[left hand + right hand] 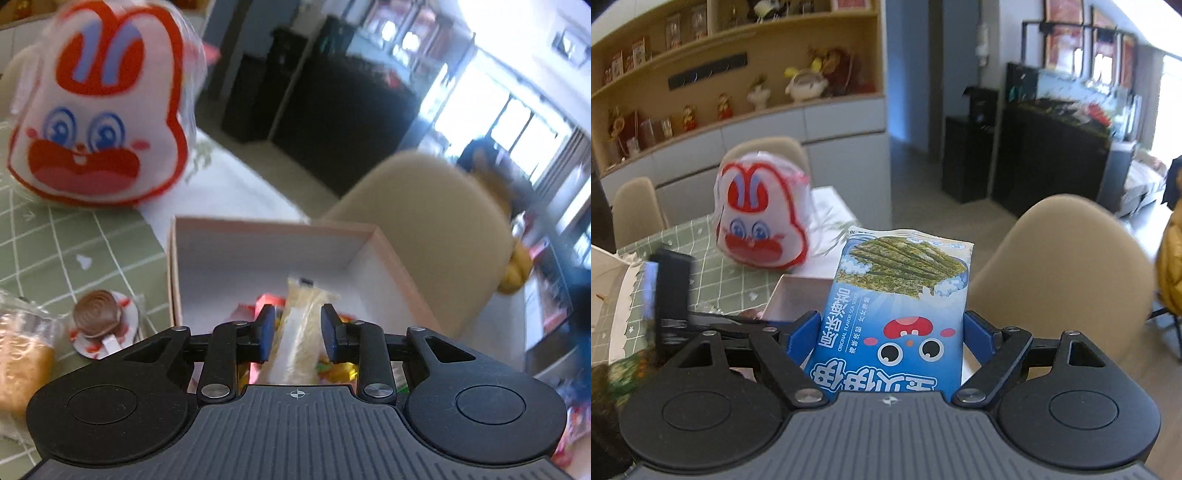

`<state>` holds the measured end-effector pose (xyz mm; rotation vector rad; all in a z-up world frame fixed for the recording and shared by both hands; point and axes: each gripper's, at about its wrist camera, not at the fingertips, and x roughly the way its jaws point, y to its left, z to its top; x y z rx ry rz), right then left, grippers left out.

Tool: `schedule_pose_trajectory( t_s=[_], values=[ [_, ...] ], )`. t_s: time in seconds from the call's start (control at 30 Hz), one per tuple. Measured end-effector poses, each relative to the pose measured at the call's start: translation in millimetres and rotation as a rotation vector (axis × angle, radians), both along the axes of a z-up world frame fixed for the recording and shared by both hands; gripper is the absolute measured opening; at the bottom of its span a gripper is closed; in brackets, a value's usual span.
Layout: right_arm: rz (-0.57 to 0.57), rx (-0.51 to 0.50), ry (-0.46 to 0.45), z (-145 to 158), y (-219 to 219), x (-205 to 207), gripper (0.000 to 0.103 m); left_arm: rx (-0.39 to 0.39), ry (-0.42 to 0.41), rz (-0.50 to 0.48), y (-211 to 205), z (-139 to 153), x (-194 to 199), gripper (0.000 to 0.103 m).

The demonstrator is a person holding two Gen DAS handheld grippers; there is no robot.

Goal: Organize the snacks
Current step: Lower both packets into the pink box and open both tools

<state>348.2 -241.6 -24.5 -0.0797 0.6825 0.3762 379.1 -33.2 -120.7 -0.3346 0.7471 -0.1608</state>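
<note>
The left gripper [297, 331] stood spread around a pale wafer packet [301, 325] over the pink box [388, 254] of bright wrapped snacks [332, 363] — the right gripper [888, 334] pinched a blue seaweed packet [897, 310] marked "ORIGINAL FLAVOR".

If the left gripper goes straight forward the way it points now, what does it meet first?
Probably the pale wrapped snack, which already lies between the left gripper fingers. Beyond it comes the far inner wall of the open box. Depth is hard to judge through the fisheye.
</note>
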Motion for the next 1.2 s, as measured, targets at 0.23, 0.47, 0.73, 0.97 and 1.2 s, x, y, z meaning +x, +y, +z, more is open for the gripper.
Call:
schedule_pose_trajectory(
  t_s=[0.23, 0.47, 0.73, 0.97, 1.2],
  values=[
    [0.016, -0.004, 0.168, -52, 48, 57, 0.083, 0.033, -0.009, -0.001, 5, 20, -59, 0.031],
    [-0.048, -0.032, 0.310, -110, 74, 76, 0.085, 0.018, 0.030, -0.022, 1, 17, -102, 0.031],
    [0.045, -0.050, 0.226, -99, 68, 59, 0.087, -0.010, 0.111, -0.073, -12, -4, -126, 0.031],
    [0.042, 0.048, 0.208, -81, 49, 52, 0.089, -0.006, 0.097, -0.070, -11, 0, -134, 0.030],
    [0.019, -0.102, 0.433, -118, 59, 73, 0.089, 0.008, 0.107, -0.074, -12, 4, -142, 0.031]
  ],
)
